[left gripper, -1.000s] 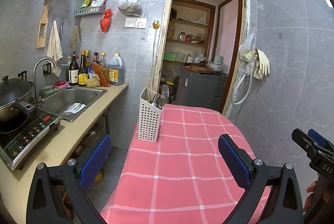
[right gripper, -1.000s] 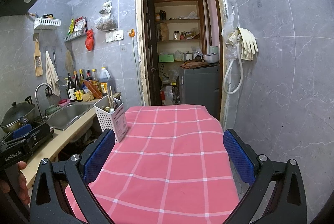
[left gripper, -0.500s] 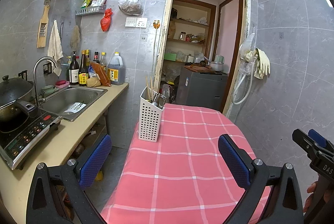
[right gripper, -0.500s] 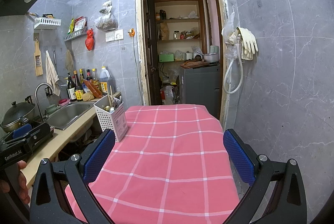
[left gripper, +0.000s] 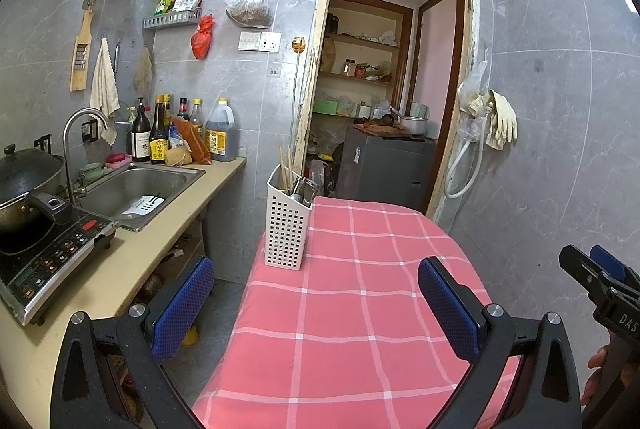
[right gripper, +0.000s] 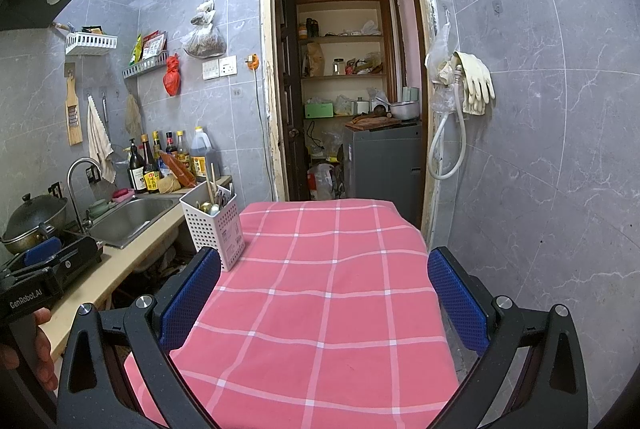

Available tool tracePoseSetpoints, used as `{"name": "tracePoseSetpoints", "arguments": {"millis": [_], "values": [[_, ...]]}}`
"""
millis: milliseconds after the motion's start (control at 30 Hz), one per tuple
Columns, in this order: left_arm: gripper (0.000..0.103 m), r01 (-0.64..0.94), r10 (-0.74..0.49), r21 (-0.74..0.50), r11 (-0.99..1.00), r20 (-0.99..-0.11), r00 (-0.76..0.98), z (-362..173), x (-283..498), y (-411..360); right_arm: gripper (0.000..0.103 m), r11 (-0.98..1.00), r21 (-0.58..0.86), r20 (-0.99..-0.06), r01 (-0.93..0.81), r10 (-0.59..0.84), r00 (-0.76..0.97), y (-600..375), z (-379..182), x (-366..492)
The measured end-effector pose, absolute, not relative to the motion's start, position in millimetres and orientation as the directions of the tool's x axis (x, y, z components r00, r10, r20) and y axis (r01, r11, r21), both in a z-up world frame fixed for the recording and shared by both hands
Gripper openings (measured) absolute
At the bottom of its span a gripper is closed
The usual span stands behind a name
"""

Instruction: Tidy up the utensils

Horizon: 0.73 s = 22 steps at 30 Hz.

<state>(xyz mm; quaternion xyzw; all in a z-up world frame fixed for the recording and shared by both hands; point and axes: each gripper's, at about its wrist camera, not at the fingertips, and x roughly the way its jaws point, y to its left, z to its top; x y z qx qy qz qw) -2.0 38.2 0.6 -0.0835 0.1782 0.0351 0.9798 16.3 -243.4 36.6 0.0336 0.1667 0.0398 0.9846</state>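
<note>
A white perforated utensil holder (left gripper: 287,227) stands at the far left corner of the table with the pink checked cloth (left gripper: 360,309). It holds chopsticks (left gripper: 285,173) and metal utensils (left gripper: 305,189). It also shows in the right wrist view (right gripper: 214,225), with spoons and chopsticks inside. My left gripper (left gripper: 314,305) is open and empty above the near part of the table. My right gripper (right gripper: 324,303) is open and empty above the table too. Each gripper shows at the edge of the other's view.
A counter on the left carries a steel sink (left gripper: 136,189), an induction cooker (left gripper: 48,253) with a pot (left gripper: 24,185), and several sauce bottles (left gripper: 160,133). An open doorway (left gripper: 380,89) lies behind the table. Tiled wall with a hose and gloves (left gripper: 496,117) stands at the right.
</note>
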Motion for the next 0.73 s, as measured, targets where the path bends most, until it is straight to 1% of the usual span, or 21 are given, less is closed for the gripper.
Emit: {"name": "tracePoseSetpoints", "arguments": {"millis": [133,333,600,733], "values": [[0.103,-0.107,0.048,-0.154,0.982,-0.346,0.937,-1,-3,42,0.102,0.995,0.079,-0.327,-0.069,0.091,0.941,-241,33,17],[0.103,-0.117,0.074,-0.098,0.988,-0.357,0.931,-2,-2,39,0.102,0.995,0.077,-0.329,-0.071,0.092,0.94,-241,32,16],[0.103,-0.096,0.064,-0.071,0.993,-0.361,0.93,-1,0,28,0.102,0.994,0.083,-0.346,-0.074,0.099,0.933,-240,17,17],[0.103,-0.094,0.06,-0.073,0.993,-0.376,0.925,-3,4,29,0.102,0.994,0.087,-0.357,-0.073,0.1,0.929,-243,19,26]]}}
